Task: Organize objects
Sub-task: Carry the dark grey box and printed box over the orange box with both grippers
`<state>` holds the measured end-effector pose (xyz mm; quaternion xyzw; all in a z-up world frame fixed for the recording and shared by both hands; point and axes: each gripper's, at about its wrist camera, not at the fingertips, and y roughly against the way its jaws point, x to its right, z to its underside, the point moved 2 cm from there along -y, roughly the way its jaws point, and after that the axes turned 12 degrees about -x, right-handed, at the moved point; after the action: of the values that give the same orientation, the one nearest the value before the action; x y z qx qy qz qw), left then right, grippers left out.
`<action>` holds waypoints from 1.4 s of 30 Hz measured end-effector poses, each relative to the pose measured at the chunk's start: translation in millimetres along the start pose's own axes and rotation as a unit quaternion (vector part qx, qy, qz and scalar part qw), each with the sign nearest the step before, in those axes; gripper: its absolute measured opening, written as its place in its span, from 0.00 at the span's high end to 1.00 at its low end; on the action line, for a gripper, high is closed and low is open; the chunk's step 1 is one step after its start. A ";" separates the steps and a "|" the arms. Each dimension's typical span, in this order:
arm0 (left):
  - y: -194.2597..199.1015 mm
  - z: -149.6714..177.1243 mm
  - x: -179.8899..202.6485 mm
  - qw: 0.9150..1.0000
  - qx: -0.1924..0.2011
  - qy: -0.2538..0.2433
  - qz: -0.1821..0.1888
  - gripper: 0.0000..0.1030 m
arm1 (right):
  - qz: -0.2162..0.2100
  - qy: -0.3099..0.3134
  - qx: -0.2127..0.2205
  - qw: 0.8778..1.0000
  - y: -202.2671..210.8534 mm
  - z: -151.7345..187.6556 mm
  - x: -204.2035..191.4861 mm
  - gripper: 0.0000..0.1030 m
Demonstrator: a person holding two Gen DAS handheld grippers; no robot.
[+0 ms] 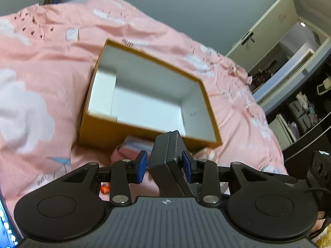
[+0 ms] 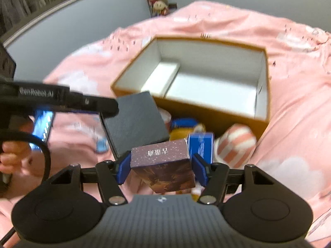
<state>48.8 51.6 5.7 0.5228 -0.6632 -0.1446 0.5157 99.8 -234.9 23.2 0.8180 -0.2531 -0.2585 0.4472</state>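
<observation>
Both grippers holding boxes above the bed, in front of the open carton.

Left gripper [image 1: 165, 165] is gripping a black box [image 1: 167, 161] edge-on, jaws narrowly set, blue pads [image 1: 142, 165] pressing on both of its sides. Right gripper [image 2: 162, 168] is clamping a maroon box [image 2: 163, 165] between its pads, jaws set wider. Carton [image 2: 206, 111], orange outside and white inside, is lying open on the pink bedspread [image 2: 293, 103]. A blue box [image 2: 200, 144], a striped ball [image 2: 235, 144] and a yellow toy [image 2: 180, 134] are lying between the carton and the right gripper.
</observation>
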 end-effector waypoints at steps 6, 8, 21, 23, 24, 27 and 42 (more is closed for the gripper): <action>8.8 -24.6 8.6 0.999 0.048 -0.004 0.009 0.61 | -0.005 -0.013 0.055 0.998 31.3 -33.9 8.2 0.38; 8.0 -31.6 8.3 0.998 0.059 -0.002 0.009 0.61 | -0.006 -0.020 0.073 0.997 39.0 -46.4 12.6 0.38; -26.6 -62.8 -1.4 0.996 0.085 0.020 0.001 0.62 | 0.029 -0.075 0.101 0.992 22.1 -99.2 47.8 0.38; -36.3 -64.5 -5.8 0.997 0.073 0.024 0.001 0.62 | 0.032 -0.081 0.090 0.992 11.8 -102.7 53.8 0.38; -40.8 -64.9 -9.0 0.997 0.066 0.026 0.001 0.62 | 0.031 -0.085 0.082 0.992 5.0 -105.0 57.6 0.38; -51.0 -68.6 -19.6 0.998 0.054 0.036 0.004 0.62 | 0.022 -0.104 0.059 0.993 -13.0 -110.1 69.6 0.38; -93.9 -85.7 -37.2 0.995 0.044 0.088 -0.015 0.64 | -0.005 -0.123 -0.005 0.992 -67.2 -116.4 90.8 0.38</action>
<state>168.6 74.0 -46.3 0.5654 -0.6134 -0.0764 0.5461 254.8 -191.9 1.6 0.7790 -0.3008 -0.3605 0.4157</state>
